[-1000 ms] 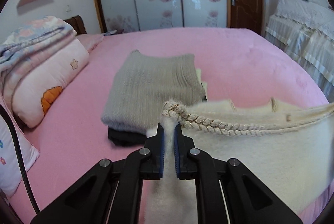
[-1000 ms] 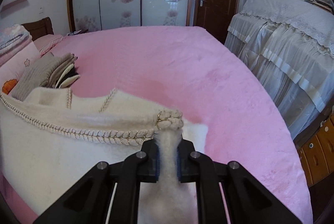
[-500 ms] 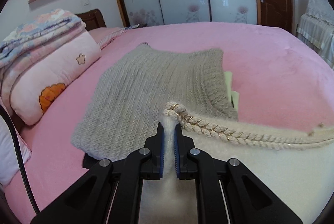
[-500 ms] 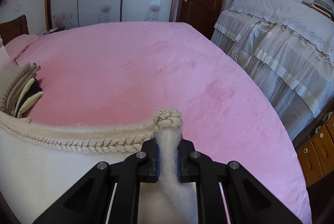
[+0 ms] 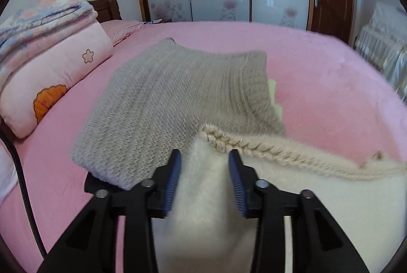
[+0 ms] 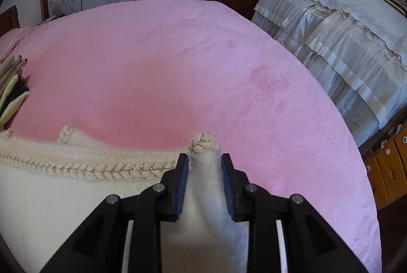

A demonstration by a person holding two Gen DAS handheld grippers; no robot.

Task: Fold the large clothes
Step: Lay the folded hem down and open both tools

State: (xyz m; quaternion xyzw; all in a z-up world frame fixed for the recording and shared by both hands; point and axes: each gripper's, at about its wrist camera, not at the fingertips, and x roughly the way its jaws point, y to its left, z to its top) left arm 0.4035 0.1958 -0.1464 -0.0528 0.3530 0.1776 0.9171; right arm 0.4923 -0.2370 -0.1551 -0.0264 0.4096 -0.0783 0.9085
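- The cream sweater [image 5: 318,199] is fluffy and soft-napped, edged by a thick braided trim [image 5: 257,145] shot through with gold thread. It lies spread on the pink bed [image 5: 318,74], with one corner lapping onto the grey knit sweater [image 5: 178,99].
- The left gripper [image 5: 204,158] has just been opening; its blue ribbed pads stand apart on either side of the cream corner, and the fabric sits loose between them with a gap at each side.
- The right gripper [image 6: 204,162] has also just been opening, though less widely; a narrow ridge of cream pile rises between its blue pads, and the pads no longer pinch it.
- The grey knit is coarse, ribbed and folded into a rough rectangle atop a stack [image 6: 11,92] of dark and pale-green folded pieces, seen only at their edges.
- The bed cover looks plush and velvety.
- A rolled pink quilt [image 5: 56,79] with an orange flower appliqué lies at the left, cut off by the lens rim.
- The lower part of the cream sweater is hidden behind the black gripper frames in both views.
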